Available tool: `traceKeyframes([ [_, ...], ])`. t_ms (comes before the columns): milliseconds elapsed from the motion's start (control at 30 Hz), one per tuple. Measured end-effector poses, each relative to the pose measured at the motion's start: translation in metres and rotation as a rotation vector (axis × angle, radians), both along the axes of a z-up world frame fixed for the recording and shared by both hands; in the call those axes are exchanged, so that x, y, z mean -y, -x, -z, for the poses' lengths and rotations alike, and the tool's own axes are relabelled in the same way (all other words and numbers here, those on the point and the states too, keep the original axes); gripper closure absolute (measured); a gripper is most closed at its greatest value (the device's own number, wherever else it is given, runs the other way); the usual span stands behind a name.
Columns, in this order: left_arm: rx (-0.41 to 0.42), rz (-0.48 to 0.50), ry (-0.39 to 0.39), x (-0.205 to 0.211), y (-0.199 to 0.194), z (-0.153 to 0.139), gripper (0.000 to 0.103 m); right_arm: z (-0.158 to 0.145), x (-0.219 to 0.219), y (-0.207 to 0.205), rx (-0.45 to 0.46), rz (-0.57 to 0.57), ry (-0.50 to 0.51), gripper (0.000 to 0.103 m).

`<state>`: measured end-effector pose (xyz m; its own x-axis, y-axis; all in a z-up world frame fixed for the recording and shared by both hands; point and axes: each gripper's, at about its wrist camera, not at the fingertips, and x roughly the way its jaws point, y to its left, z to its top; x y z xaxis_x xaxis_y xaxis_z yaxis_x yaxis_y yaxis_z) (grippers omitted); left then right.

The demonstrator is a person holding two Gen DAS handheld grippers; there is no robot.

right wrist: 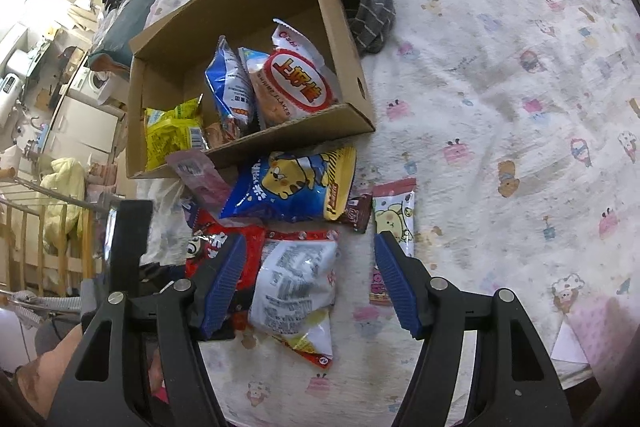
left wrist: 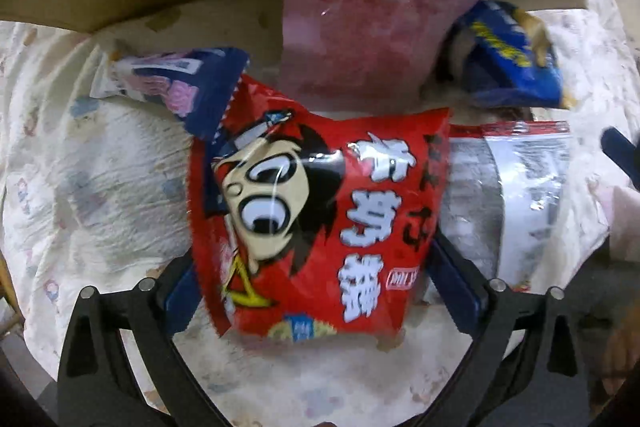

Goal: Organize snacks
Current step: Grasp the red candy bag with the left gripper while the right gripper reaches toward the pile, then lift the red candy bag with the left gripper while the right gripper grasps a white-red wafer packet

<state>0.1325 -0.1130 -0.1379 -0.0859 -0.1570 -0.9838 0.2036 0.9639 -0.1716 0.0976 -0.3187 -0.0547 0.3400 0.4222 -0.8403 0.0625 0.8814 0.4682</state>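
The left gripper [left wrist: 316, 283] points down with its jaws spread wide around a red snack bag [left wrist: 316, 219], and the pads do not press it. The bag lies on the bed sheet [left wrist: 100, 187], just in front of the cardboard box [right wrist: 248, 27]. Right beside it is a white snack bag [right wrist: 292, 287]. The right gripper [right wrist: 310, 283] hangs over that bag, jaws spread and holding nothing. More snacks stand inside the box.

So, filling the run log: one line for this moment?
left gripper: open over red snack bag | right gripper: open over white packet | box: part-filled
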Motion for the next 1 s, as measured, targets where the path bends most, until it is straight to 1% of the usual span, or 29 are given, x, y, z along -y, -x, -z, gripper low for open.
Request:
traceKeyframes([
  [67,0.005,-0.021,0.012,-0.002,-0.001,-0.003,0.005,0.001,0.001,0.001,-0.004,-0.001,0.003,0.034],
  [100,0.015,-0.025,0.02,-0.003,-0.001,-0.005,0.012,0.001,0.001,0.001,-0.007,-0.002,0.002,0.034],
  [133,0.025,-0.024,0.013,-0.006,0.0,-0.008,0.02,0.001,0.001,0.001,-0.009,-0.004,-0.001,0.034],
  [200,0.03,-0.014,0.005,-0.01,0.003,-0.014,0.027,0.001,-0.001,0.001,-0.012,-0.009,-0.005,0.034],
  [233,0.028,-0.01,0.012,-0.013,0.007,-0.018,0.032,0.001,-0.002,0.001,-0.015,-0.013,-0.006,0.034],
  [300,0.037,0.005,0.028,-0.016,0.017,-0.031,0.033,0.002,-0.006,0.0,-0.022,-0.024,-0.013,0.033],
  [367,0.075,0.04,0.027,-0.022,0.027,-0.044,0.034,0.003,-0.01,0.001,-0.028,-0.037,-0.019,0.03],
  [400,0.09,0.042,0.034,-0.026,0.031,-0.051,0.035,0.004,-0.013,0.001,-0.034,-0.043,-0.025,0.028],
  [467,0.104,0.031,0.051,-0.034,0.04,-0.062,0.035,0.007,-0.017,0.001,-0.05,-0.057,-0.042,0.027],
  [533,0.124,0.024,0.056,-0.043,0.046,-0.071,0.035,0.012,-0.024,0.001,-0.073,-0.078,-0.031,0.027],
  [600,0.137,0.009,0.078,-0.052,0.045,-0.075,0.035,0.018,-0.031,0.001,-0.1,-0.092,-0.023,0.026],
  [667,0.171,-0.017,0.076,-0.064,0.046,-0.082,0.035,0.026,-0.04,0.0,-0.141,-0.114,-0.012,0.022],
  [767,0.232,-0.07,0.028,-0.083,0.041,-0.091,0.034,0.041,-0.058,-0.002,-0.197,-0.157,0.031,0.02],
  [833,0.242,-0.128,0.025,-0.095,0.041,-0.092,0.034,0.051,-0.071,-0.005,-0.228,-0.188,0.051,0.017],
  [900,0.247,-0.185,0.025,-0.112,0.036,-0.091,0.034,0.062,-0.083,-0.007,-0.261,-0.214,0.065,0.017],
  [1000,0.266,-0.241,0.003,-0.128,0.033,-0.091,0.034,0.072,-0.098,-0.01,-0.272,-0.237,0.127,0.017],
])
